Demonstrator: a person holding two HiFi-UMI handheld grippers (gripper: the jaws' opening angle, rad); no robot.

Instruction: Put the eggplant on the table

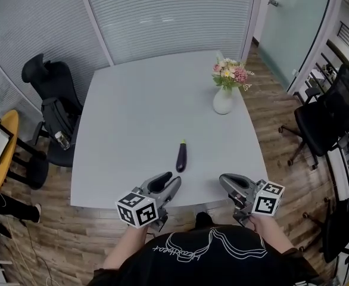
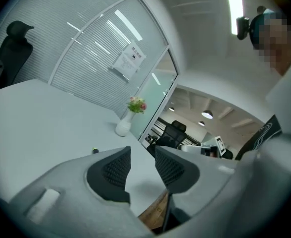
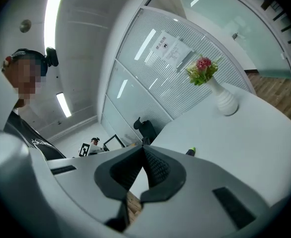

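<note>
A dark purple eggplant [image 1: 181, 156] with a green stem lies on the white table [image 1: 133, 112], near its front edge. Only its stem end shows in the left gripper view [image 2: 94, 150] and in the right gripper view [image 3: 190, 151]. My left gripper [image 1: 171, 179] hovers at the table's front edge, just below and left of the eggplant. Its jaws [image 2: 142, 155] stand apart with nothing between them. My right gripper [image 1: 224, 181] hangs at the front edge to the eggplant's right. Its pad tips [image 3: 142, 150] meet and hold nothing.
A white vase of flowers [image 1: 223, 100] stands at the table's far right. A black office chair [image 1: 52, 82] sits at the left side, and more black chairs [image 1: 323, 121] stand on the wood floor to the right. Glass partitions with blinds close the back.
</note>
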